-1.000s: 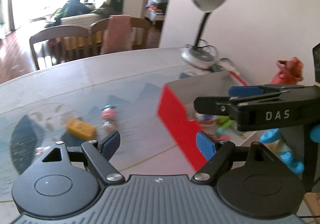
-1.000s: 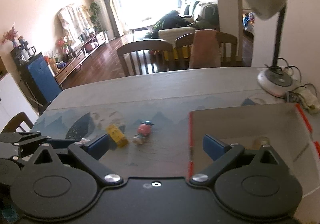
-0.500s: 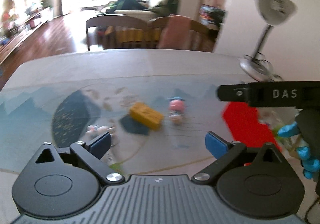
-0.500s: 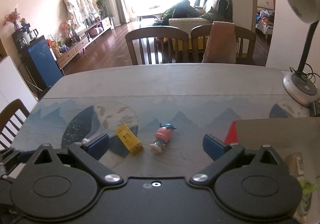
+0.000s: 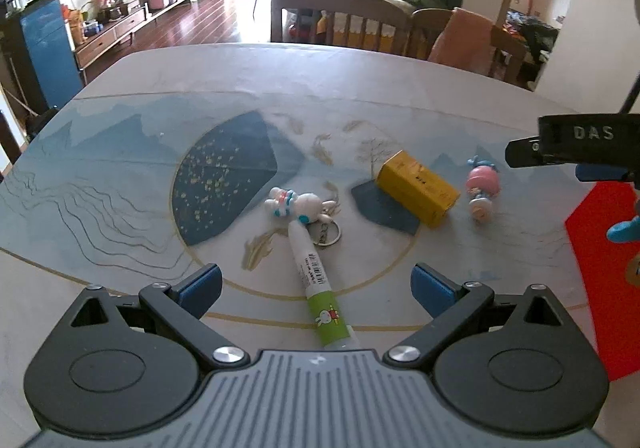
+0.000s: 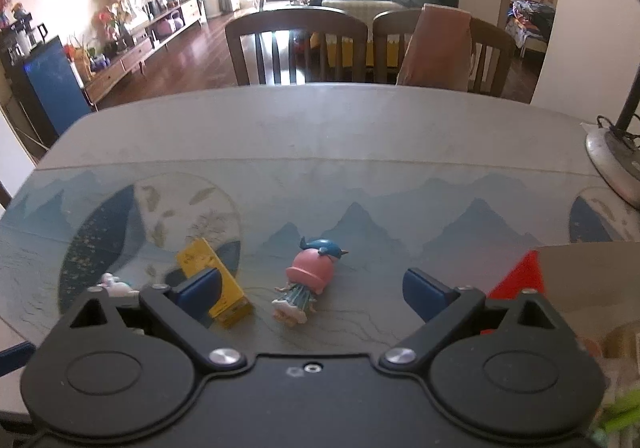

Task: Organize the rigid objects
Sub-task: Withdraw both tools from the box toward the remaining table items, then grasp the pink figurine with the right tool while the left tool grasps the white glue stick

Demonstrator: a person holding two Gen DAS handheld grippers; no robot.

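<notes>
Both of my hands have swung left and dipped toward the table; my left gripper [image 5: 316, 282], jaws just spread wide, hangs over the green-and-white glue tube [image 5: 316, 280], gripping nothing. That tube's long axis runs away from me, tip touching a white rabbit keychain [image 5: 298, 205]. My right gripper [image 6: 312, 288] gapes above the pink figurine [image 6: 306, 280], beside a yellow carton [image 6: 212, 276] on the blue landscape-print tabletop [image 5: 120, 152].

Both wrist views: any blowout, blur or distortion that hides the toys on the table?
Left wrist view: window overexposed, table edge bowed by the fisheye, glue pen and yellow box sharp. Right wrist view: window also overexposed, pink figurine slightly soft, still readable.
</notes>
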